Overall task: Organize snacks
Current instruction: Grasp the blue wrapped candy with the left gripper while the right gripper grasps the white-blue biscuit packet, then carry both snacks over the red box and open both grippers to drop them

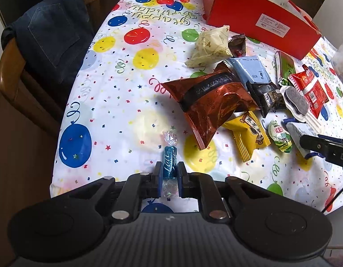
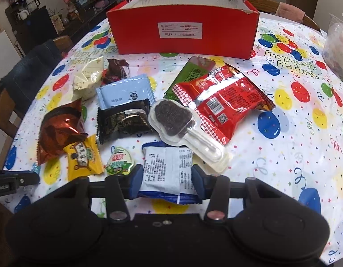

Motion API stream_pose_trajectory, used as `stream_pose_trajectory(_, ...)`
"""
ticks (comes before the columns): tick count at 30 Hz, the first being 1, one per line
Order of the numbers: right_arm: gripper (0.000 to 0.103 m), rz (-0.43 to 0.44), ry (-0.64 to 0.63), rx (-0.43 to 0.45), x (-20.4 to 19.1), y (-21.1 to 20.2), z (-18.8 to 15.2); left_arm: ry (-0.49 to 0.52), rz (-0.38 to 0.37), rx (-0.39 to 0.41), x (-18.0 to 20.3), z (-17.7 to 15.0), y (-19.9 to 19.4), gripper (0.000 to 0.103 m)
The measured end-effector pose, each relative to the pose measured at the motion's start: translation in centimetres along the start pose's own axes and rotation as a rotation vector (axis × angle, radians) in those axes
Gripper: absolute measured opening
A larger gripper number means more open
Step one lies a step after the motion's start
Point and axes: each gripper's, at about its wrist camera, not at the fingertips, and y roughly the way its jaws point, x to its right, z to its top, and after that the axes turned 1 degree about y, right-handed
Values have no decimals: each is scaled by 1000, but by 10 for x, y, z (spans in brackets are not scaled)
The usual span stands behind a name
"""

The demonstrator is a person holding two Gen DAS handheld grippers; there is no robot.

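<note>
My left gripper (image 1: 169,173) is shut on a blue twist-wrapped candy (image 1: 170,162) lying on the balloon tablecloth (image 1: 118,102), at the near left of the snack pile. My right gripper (image 2: 167,175) is shut on a white and blue snack packet (image 2: 165,171), its pads pressing both sides. In the left wrist view that same right gripper (image 1: 305,142) shows at the right edge on the packet. An open red box (image 2: 184,29) stands at the far side of the table. Loose snacks lie between: a copper foil bag (image 1: 213,102), a yellow packet (image 2: 83,158), a red packet (image 2: 224,100).
More snacks lie around: a chocolate lollipop in clear plastic (image 2: 178,124), a black packet (image 2: 124,120), a light blue packet (image 2: 126,93), a cream pouch (image 2: 89,80), a small green packet (image 2: 120,163). A wooden chair draped with jeans (image 1: 49,37) stands left of the table. A plastic bag (image 2: 336,46) sits at right.
</note>
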Motion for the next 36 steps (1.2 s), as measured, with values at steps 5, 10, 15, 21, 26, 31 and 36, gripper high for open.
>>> stream_pose_trajectory(5, 45, 53, 51, 2, 7, -13, -3, -22, -8, 0, -3, -2, -3, 13)
stream_pose_trajectory(10, 45, 105, 67, 7, 8, -29, -6, -23, -12, 14, -3, -5, -11, 13)
stream_pose_trajectory(15, 45, 140, 29, 52, 2, -48, -7, -23, -17, 27, 0, -7, -21, 13)
stream_pose_trajectory(21, 45, 148, 9, 123, 4, -69, 1, -2, -20, 83, 8, 1, -41, 13)
stream_pose_trajectory(26, 45, 135, 32, 161, 14, -78, 10, 29, -25, 123, 20, 13, -53, 13)
stream_pose_trajectory(31, 45, 84, 77, 160, 35, -75, 16, 49, -35, 129, 30, 23, -52, 13)
stream_pose_trajectory(36, 45, 59, 115, 181, 57, -80, 32, 74, -56, 148, 44, 37, -55, 13)
